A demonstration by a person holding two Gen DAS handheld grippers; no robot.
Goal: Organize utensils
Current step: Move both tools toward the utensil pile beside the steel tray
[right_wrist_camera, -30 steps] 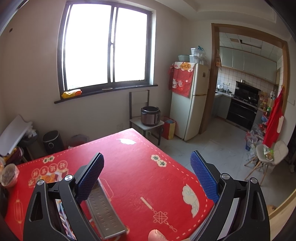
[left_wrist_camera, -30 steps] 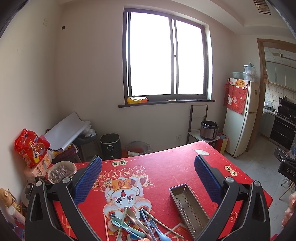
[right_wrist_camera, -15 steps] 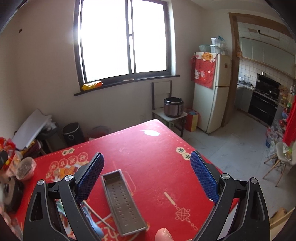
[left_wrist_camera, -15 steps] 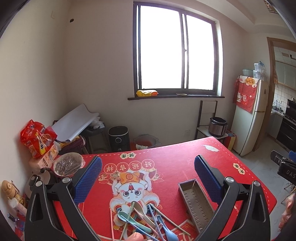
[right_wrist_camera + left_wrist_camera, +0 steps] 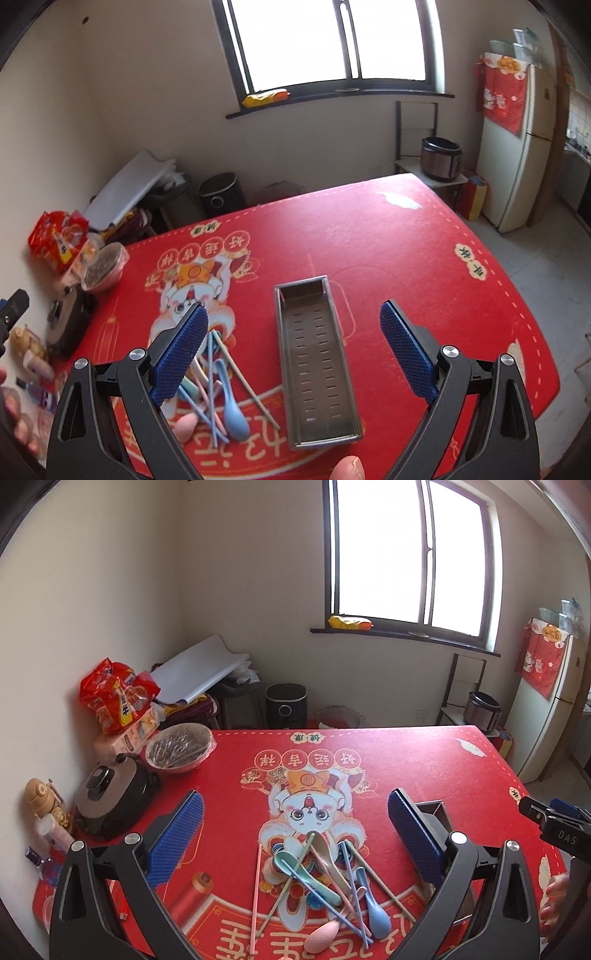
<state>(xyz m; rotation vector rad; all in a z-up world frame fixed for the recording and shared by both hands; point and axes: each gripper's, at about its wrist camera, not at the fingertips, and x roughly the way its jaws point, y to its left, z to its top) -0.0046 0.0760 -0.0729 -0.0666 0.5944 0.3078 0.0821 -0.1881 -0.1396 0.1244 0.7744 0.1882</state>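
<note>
Nothing sorted: utensil pile point(image 5: 321, 882) lying lower centre, tray point(image 5: 317, 362) sitting empty; left gripper point(image 5: 295, 834) and right gripper point(image 5: 293, 347) hovering, fingers spread, holding nothing.

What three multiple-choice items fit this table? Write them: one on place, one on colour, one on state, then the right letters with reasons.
1. Where does the metal tray lie relative to the utensil pile, in the right wrist view?
A. to its right
B. on top of it
C. to its left

2. What colour is the tablecloth?
A. green
B. red
C. white

3. What does the tray hold?
A. all the spoons
B. chopsticks only
C. nothing

Answers:
1 A: the tray sits on the cloth right of the pile, apart from most of it.
2 B: the cloth is red with printed figures.
3 C: its slotted bottom shows bare, while both the left gripper and right gripper are open.
</note>
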